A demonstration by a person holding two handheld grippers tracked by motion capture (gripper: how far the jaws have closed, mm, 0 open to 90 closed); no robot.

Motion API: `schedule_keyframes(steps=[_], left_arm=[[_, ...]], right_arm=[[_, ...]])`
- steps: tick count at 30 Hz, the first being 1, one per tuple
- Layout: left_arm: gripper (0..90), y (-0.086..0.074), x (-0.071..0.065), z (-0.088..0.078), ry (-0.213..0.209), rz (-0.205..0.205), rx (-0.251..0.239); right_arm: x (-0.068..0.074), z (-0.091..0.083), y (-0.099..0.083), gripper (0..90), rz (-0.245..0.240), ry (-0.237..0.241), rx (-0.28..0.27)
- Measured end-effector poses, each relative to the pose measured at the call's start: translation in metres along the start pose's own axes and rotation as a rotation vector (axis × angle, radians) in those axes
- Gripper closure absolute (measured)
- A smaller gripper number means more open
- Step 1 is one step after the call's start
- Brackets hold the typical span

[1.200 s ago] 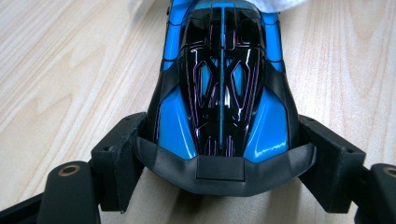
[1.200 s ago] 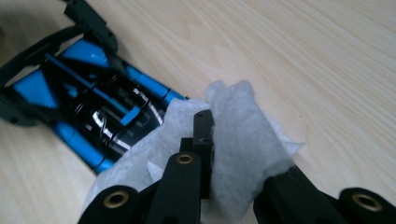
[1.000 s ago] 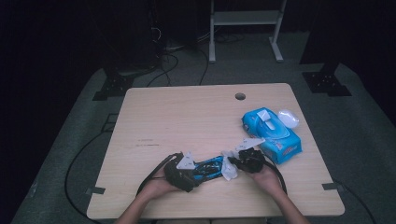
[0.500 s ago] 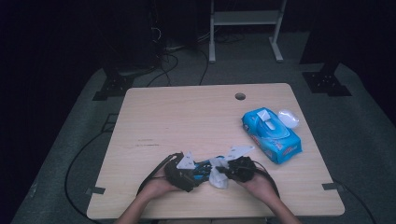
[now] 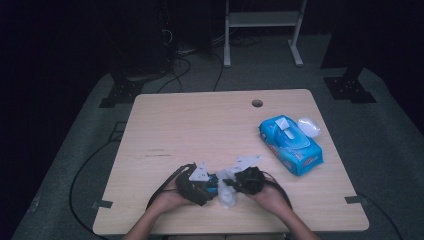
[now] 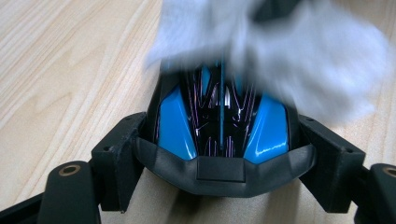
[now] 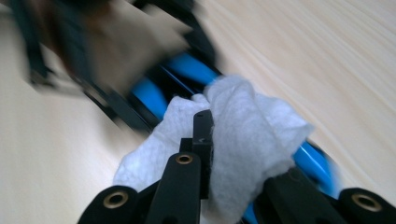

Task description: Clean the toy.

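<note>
Two grippers, one in each hand, meet at the near edge of the table (image 5: 200, 120).

Left gripper (image 5: 199, 183): jaws clamped on the two sides of one toy car (image 6: 219, 126), blue and black, glossy. In the left gripper view the car's dark end sits between the jaws, pads pressed against its flanks. The car lies low over the wood.

Right gripper (image 5: 240, 181): jaws drawn together on one white wipe (image 7: 243, 135), crumpled, its folds bunched around the jaws. In the right gripper view the wipe lies against the blue body of the car; in the high view it hangs pale between the two grippers (image 5: 226, 191). Part of the right gripper view is blurred.

Two forearms come in from the near edge, one per gripper. A black cable loops out from each gripper.

Farther right, well apart from the hands: one blue wipes pack (image 5: 291, 145), lying flat and slantwise, flap raised. Just beyond its far right corner, one small white lid-like piece (image 5: 308, 126).

One round hole (image 5: 257, 103) in the table near the far edge.
</note>
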State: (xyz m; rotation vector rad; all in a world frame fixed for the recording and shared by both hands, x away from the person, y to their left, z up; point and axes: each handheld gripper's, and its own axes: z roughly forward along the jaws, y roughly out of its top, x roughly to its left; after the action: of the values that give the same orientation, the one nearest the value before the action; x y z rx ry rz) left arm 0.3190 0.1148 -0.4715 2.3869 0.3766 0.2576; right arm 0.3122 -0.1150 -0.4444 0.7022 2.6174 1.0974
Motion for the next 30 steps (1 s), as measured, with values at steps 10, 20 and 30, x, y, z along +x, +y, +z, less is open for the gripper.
schedule_keyframes(steps=[10, 20, 30], left_arm=[[19.2, -0.001, 0.011, -0.011, -0.087, -0.095, -0.027], [23.3, -0.011, 0.032, -0.018, -0.195, -0.347, -0.097], [39.6, -0.015, 0.036, -0.013, -0.213, -0.478, -0.081]], right_arm=[[-0.024, -0.015, -0.030, 82.2, 0.116, 0.020, -0.039], [-0.022, -0.016, -0.034, 82.3, 0.121, 0.013, -0.061], [-0.019, -0.018, -0.036, 82.3, 0.100, -0.007, -0.046]])
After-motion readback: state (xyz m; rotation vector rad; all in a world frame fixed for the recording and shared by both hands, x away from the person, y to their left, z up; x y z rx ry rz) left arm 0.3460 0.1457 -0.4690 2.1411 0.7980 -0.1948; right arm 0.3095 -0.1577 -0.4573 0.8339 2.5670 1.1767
